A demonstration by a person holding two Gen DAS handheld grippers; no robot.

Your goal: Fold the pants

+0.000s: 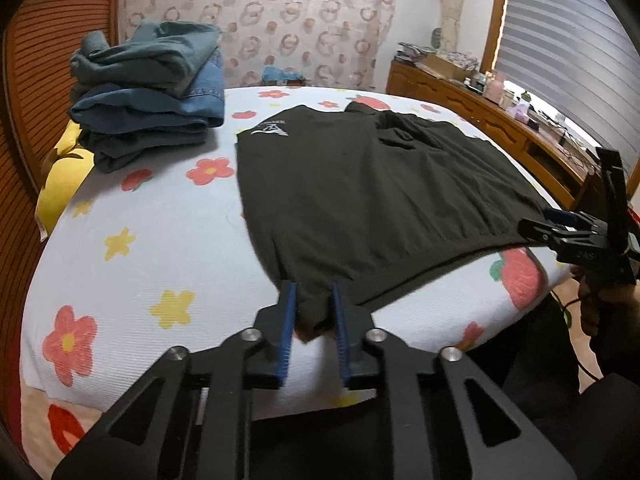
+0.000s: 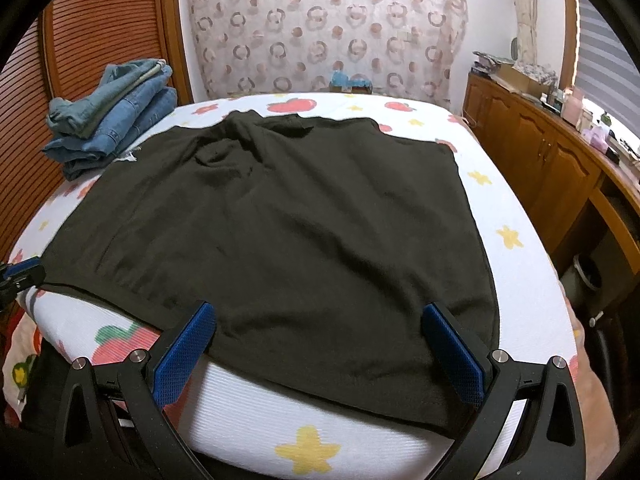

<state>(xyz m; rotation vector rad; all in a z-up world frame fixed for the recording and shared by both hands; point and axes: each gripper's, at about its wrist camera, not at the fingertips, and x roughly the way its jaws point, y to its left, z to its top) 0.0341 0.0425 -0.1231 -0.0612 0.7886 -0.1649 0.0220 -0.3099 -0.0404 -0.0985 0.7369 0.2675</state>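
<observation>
Pants (image 2: pixel 280 220) spread flat on bed (image 2: pixel 520 264), near edge; fold not yet begun.
L gripper (image 1: pixel 314 312) pinching near-left hem corner; R gripper (image 2: pixel 320 340) jaws wide over hem, no grip. Folded jeans stack (image 1: pixel 148 116) far-left corner.

Gripped a near corner of the dark pants (image 1: pixel 360 192) between the left gripper (image 1: pixel 314 312) pads, spread flat over the flowered bedcover (image 1: pixel 132 240); folded jeans (image 1: pixel 152 108) stacked behind.
</observation>
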